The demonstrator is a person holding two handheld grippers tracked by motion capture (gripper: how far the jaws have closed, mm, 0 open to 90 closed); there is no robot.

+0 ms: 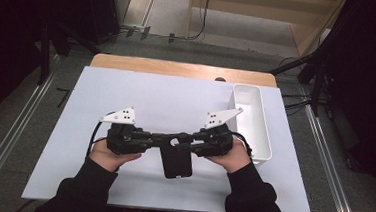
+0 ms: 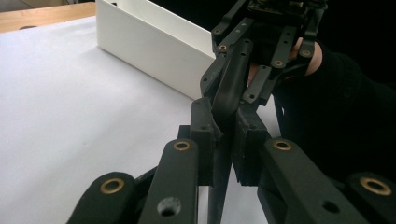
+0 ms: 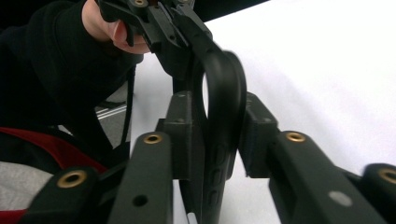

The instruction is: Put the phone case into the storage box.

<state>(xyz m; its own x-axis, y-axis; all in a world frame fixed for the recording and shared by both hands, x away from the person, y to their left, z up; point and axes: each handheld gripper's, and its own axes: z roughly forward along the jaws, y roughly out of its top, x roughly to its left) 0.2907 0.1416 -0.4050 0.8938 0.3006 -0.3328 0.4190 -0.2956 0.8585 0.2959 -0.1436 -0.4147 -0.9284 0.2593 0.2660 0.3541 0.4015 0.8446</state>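
Black phone case (image 1: 176, 161), 6 o'clock on surface (image 1: 151, 96): lifted, clenched by left tool (image 1: 159, 140); right tool (image 1: 187, 142) slack around it; binning in white bin (image 1: 255, 121) pending.

We see even overhead light on the white table top (image 1: 151, 98), bright without glare, soft shadows under the hands; dark room at the high view's left and right edges; gripper views soft, near jaws out of focus, black ring (image 3: 229, 93) motion-blurred
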